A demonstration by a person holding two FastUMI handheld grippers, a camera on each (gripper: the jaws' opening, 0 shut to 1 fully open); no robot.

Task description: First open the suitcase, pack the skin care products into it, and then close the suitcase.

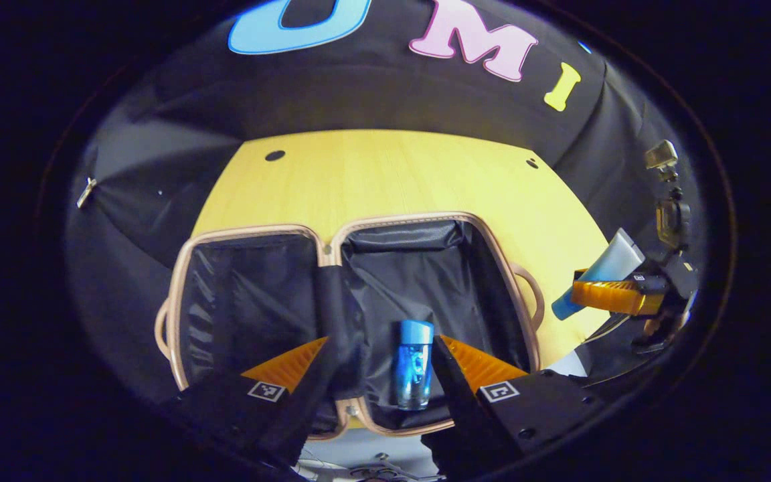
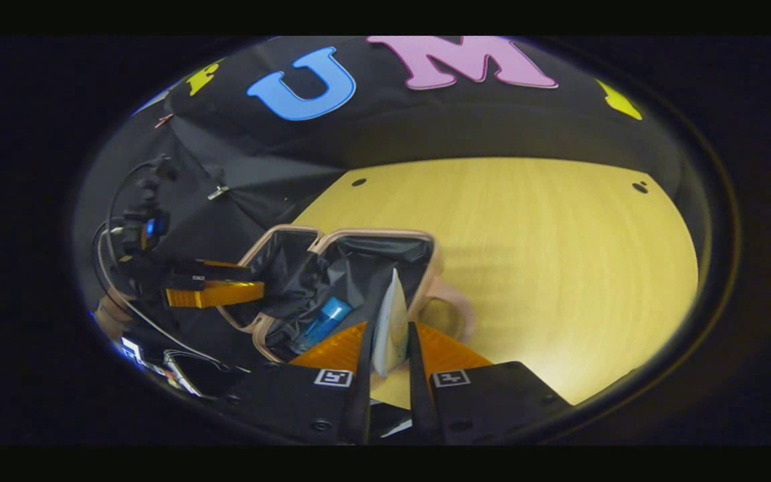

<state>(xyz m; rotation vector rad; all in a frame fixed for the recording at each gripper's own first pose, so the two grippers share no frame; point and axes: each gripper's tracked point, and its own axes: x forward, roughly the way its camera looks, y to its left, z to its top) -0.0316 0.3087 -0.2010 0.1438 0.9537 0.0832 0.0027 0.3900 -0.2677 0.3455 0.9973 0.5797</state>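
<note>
I am in the packing step: the suitcase [image 1: 359, 294] is lying open on the desk [image 1: 392, 181], both black-lined halves spread flat, their pale pinkish rims side by side. My left tool [image 1: 372, 365] is standing wide over the right-hand half, its fingers apart and pressing on nothing. Between them the blue bottle [image 1: 413, 365] is lying on the lining near the front rim, cap pointing away from me; it looks clear blue with a darker blue cap, and I judge it already packed.

My right tool [image 2: 389, 351] is narrowed onto the pale tube [image 2: 392, 321], both fingers pressing its flat sides, and I am holding it just above the near edge of the suitcase. From the left gripper view the same tube looks light blue-grey with a blue cap, angled down, off to the right of the case.

The next move, as I judge it, is carrying the tube over the right-hand half, lowering it beside the bottle and letting go. After that I am closing the case, if no other products remain.
</note>
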